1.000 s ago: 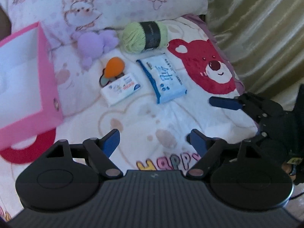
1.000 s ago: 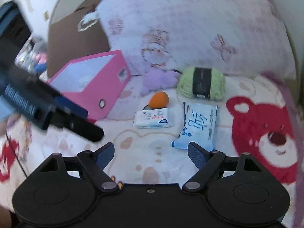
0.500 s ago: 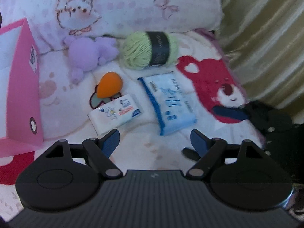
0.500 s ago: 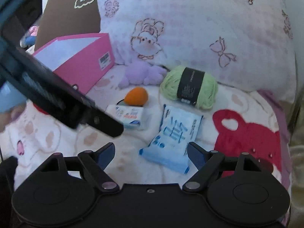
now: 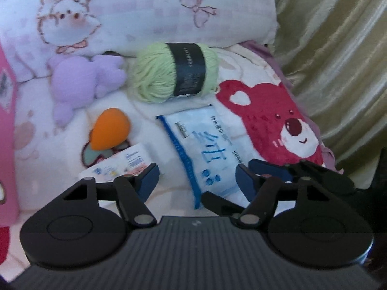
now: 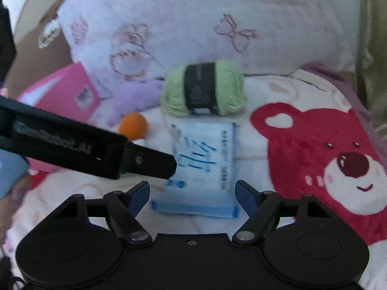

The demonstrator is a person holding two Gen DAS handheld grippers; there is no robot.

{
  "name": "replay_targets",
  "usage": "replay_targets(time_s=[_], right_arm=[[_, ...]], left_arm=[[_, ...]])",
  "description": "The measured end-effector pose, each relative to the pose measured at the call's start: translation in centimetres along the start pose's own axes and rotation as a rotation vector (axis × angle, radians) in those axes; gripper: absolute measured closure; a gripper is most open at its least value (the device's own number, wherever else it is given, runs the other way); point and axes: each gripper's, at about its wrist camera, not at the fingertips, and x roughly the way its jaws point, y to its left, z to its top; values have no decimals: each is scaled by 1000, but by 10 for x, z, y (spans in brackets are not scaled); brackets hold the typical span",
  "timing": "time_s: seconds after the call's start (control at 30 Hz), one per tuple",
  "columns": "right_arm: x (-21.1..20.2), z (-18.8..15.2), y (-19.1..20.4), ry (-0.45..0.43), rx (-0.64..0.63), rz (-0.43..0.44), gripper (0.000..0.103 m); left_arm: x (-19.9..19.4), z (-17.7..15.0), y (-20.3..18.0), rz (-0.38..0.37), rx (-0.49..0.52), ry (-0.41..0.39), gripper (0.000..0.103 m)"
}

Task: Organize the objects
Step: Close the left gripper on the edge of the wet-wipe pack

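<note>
A blue-and-white wipes pack (image 6: 203,166) is seen lying flat on a white bedspread (image 5: 150,111) printed with a red bear (image 5: 273,123), just in front of a ball of green yarn (image 5: 174,72). The pack is framed between the fingers of the right gripper (image 6: 192,194), whose jaws are spread and closing, with its pads not yet pressed on it. The left gripper (image 5: 197,181) is held over the same pack's near end, its jaws likewise spread and closing, nothing pinched. To the left of the blue pack a smaller white tissue pack (image 5: 118,166) is laid, partly hidden behind the left finger, with an orange sponge (image 5: 110,129) just behind it. A purple plush toy (image 5: 79,82) is placed against a pink-patterned pillow (image 5: 150,9). A pink box (image 6: 65,94) is set at the far left.
</note>
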Motion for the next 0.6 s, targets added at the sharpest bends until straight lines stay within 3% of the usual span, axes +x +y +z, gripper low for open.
replay_targets(time_s=[0.17, 0.3, 0.43, 0.6], right_arm=[[5, 6, -9, 5, 39, 2, 22], [11, 4, -24, 60, 142, 64, 28], [13, 4, -11, 46, 43, 52, 35], [16, 3, -3, 39, -35, 35, 35]], left_arm=[[19, 1, 3, -9, -53, 26, 59], [32, -1, 12, -1, -93, 55, 65], [37, -1, 15, -32, -103, 60, 77], [41, 3, 13, -17, -98, 33, 79]])
